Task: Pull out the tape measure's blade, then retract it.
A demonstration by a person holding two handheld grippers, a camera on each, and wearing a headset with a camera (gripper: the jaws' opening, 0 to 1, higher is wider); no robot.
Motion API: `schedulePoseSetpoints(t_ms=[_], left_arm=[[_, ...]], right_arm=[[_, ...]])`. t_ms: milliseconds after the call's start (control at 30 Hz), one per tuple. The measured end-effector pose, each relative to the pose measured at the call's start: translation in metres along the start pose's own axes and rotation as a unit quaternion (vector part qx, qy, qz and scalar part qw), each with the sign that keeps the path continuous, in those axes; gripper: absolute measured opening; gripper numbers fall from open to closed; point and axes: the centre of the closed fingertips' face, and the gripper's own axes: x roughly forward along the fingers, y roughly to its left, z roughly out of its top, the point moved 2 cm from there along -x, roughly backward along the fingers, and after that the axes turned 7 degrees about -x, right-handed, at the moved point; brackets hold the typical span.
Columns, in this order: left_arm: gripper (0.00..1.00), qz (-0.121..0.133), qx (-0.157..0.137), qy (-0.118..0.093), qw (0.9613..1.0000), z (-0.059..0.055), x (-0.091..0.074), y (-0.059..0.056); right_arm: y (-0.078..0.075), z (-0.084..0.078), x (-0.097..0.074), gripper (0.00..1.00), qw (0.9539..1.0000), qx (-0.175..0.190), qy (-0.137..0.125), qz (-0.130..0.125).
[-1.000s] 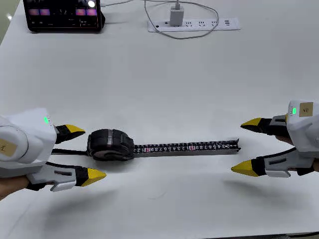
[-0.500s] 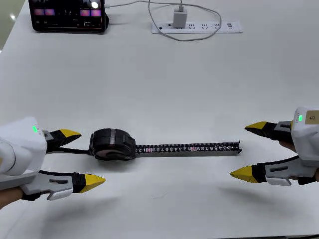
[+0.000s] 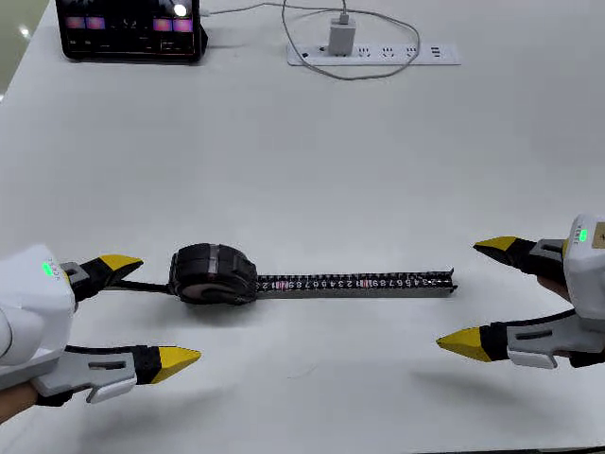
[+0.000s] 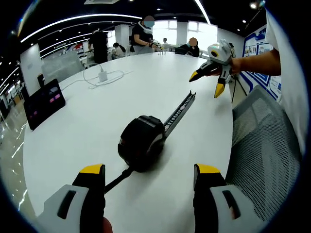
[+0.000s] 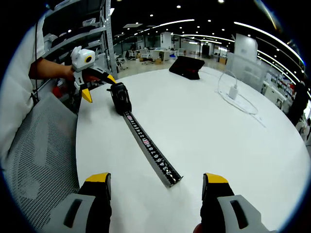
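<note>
A black tape measure (image 3: pixel 212 274) lies on the white table (image 3: pixel 312 170) with its dark blade (image 3: pixel 354 283) pulled out to the right, flat on the surface. The blade's end hook (image 3: pixel 452 278) lies free. My left gripper (image 3: pixel 156 308) is open just left of the case (image 4: pixel 142 141), touching nothing. My right gripper (image 3: pixel 482 295) is open a short way right of the blade tip (image 5: pixel 173 179), also holding nothing. A thin black strap (image 4: pixel 116 180) trails from the case toward the left gripper.
A dark tablet (image 3: pixel 129 26) with a lit screen stands at the far left. A white power strip (image 3: pixel 373 50) with a plugged charger and looped cable lies at the far edge. A grey mesh chair (image 4: pixel 265 160) stands beside the table; people sit far behind.
Both grippers have drawn back from the tape measure: the left to the left of the case, the right to the right of the blade tip. The tape measure stays put.
</note>
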Motion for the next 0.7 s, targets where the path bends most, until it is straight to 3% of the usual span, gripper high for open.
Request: schedulePoseSetpoints(t_ms=[700], left_arm=[[0.73,0.033,-0.045,-0.040,0.9977,-0.008,-0.013,-0.003]], right_arm=[[0.016,-0.002,-0.006,0.81,0.9990,0.017,-0.021,-0.037]])
